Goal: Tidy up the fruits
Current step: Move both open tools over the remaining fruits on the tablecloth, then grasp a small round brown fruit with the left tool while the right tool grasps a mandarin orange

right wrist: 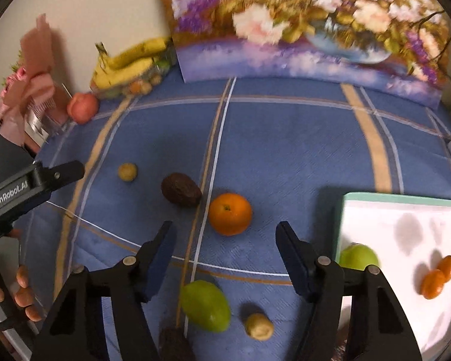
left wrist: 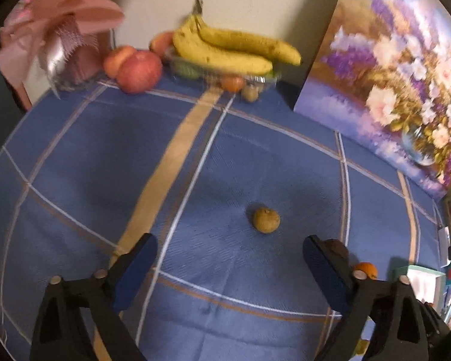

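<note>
With both hand-held grippers released and empty, we aim the right hand-held gripper (right wrist: 225,240) at the orange (right wrist: 230,213) lying left of the white tray (right wrist: 406,207), where sorted fruit goes.

Avocado (left wrist: 335,248) mostly hidden behind finger; orange (left wrist: 366,270) half hidden too. Second avocado (right wrist: 174,344) cut by bottom edge. Painting (right wrist: 300,24) motion-blurred.

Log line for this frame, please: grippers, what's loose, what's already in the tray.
left gripper: open, empty | right gripper: open, empty, near round orange fruit | white teal-rimmed tray: green apple
</note>
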